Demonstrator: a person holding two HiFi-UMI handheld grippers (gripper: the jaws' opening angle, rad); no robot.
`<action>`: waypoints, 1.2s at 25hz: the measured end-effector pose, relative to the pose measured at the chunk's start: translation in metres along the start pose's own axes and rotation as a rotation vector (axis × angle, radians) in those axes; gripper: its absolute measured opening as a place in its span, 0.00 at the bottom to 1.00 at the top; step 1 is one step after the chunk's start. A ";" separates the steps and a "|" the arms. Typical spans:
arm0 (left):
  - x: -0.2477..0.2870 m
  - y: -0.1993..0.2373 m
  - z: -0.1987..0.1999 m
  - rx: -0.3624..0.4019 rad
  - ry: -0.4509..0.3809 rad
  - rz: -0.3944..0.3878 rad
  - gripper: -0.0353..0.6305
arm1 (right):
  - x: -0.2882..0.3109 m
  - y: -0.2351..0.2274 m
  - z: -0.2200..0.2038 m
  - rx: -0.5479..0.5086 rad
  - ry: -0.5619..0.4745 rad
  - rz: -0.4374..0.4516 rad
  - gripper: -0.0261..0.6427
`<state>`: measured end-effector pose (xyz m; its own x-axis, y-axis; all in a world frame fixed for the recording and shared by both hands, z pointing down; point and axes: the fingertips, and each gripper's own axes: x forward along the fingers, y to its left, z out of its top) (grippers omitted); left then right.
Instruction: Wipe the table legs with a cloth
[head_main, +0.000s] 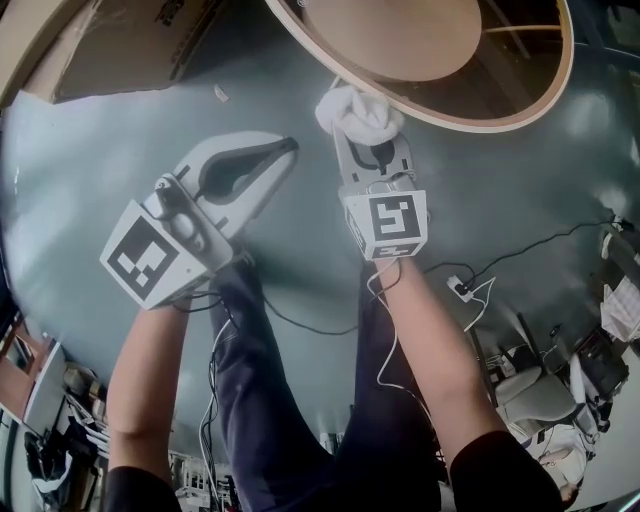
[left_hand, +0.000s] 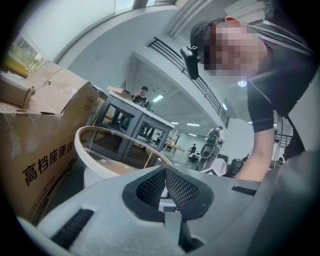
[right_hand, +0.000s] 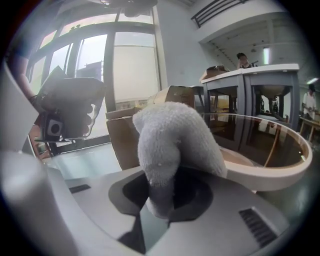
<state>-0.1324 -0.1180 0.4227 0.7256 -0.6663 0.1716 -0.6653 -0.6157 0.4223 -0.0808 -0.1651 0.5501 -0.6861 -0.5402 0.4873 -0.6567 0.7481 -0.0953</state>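
Right gripper (head_main: 372, 150) clamped on a fluffy white cloth (head_main: 357, 112) — bunched right at the round table (head_main: 520, 115), pale rim, glassy top. Left gripper (head_main: 288, 148) jaws together, nothing between them. Cardboard box (head_main: 130, 45) beside the table; cables (head_main: 462, 289) trail across the glossy floor.

A glossy grey-green floor (head_main: 90, 180) carries a cardboard box (left_hand: 40, 145). Behind the box rise tall bright windows (right_hand: 130, 70). Beside the box stand grey tables (left_hand: 130, 120) under ceiling strip lights (left_hand: 159, 98).
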 end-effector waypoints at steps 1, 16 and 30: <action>0.000 -0.001 0.000 -0.002 0.000 -0.002 0.06 | 0.003 -0.001 -0.001 -0.007 0.008 -0.001 0.15; 0.002 0.022 -0.045 -0.018 0.019 -0.032 0.06 | 0.038 -0.017 -0.026 0.042 0.003 -0.040 0.15; 0.012 0.064 -0.096 0.020 0.007 -0.028 0.06 | 0.070 -0.026 -0.092 0.051 -0.001 -0.043 0.15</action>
<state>-0.1493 -0.1248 0.5370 0.7449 -0.6460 0.1666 -0.6484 -0.6421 0.4091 -0.0834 -0.1868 0.6667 -0.6572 -0.5722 0.4906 -0.7008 0.7034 -0.1184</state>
